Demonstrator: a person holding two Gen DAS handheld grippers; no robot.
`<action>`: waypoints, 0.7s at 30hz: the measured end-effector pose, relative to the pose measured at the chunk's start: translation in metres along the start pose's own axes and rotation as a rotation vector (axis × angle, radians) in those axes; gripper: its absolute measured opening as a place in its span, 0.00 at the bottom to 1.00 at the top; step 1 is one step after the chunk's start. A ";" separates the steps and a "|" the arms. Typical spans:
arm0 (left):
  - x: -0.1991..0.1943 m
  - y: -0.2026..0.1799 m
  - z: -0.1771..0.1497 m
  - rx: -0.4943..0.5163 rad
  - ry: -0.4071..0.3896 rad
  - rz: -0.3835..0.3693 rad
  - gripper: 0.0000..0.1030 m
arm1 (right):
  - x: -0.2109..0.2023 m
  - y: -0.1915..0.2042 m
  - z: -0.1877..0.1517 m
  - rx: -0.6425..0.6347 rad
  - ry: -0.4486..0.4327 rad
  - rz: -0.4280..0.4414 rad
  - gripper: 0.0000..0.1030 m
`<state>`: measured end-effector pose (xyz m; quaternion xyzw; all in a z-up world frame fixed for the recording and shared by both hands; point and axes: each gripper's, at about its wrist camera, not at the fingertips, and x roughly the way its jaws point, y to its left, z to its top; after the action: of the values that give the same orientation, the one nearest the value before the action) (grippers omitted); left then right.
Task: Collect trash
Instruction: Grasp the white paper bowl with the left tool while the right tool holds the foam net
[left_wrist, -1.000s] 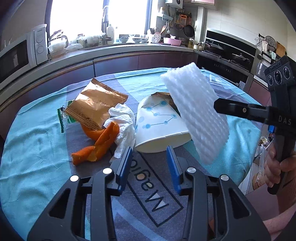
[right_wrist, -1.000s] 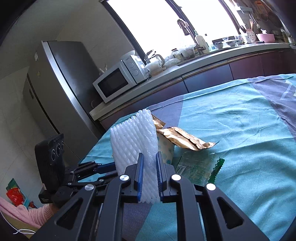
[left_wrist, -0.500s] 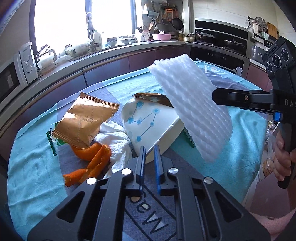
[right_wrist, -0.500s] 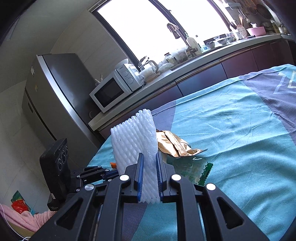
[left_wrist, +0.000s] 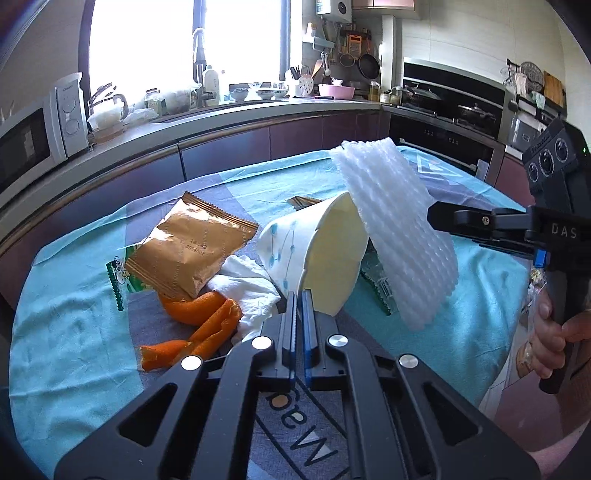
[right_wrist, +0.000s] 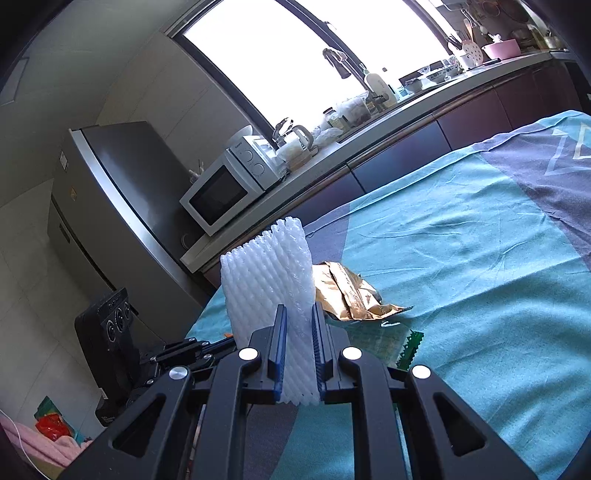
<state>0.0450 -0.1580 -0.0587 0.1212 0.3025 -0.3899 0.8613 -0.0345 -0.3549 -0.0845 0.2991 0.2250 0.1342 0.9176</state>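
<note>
The left claw (left_wrist: 299, 295) closed onto the paper cup (left_wrist: 325, 254) rim, tilting it up; the right claw (right_wrist: 298, 321) stayed clamped on the foam net (right_wrist: 273, 280).

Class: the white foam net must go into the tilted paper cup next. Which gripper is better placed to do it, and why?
The right gripper: its jaws already clamp the foam net, which hangs beside the paper cup mouth. The left gripper grips the cup's rim.
</note>
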 end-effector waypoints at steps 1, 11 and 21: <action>-0.003 0.004 -0.001 -0.024 -0.004 -0.010 0.03 | 0.000 0.001 0.001 0.001 -0.002 0.005 0.12; -0.062 0.056 -0.017 -0.185 -0.068 -0.029 0.02 | 0.013 0.026 0.009 -0.022 0.011 0.078 0.12; -0.082 0.072 -0.046 -0.187 -0.003 -0.062 0.13 | 0.053 0.047 -0.004 -0.045 0.121 0.099 0.12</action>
<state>0.0368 -0.0406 -0.0468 0.0305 0.3400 -0.3868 0.8567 0.0039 -0.2962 -0.0767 0.2803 0.2620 0.2022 0.9011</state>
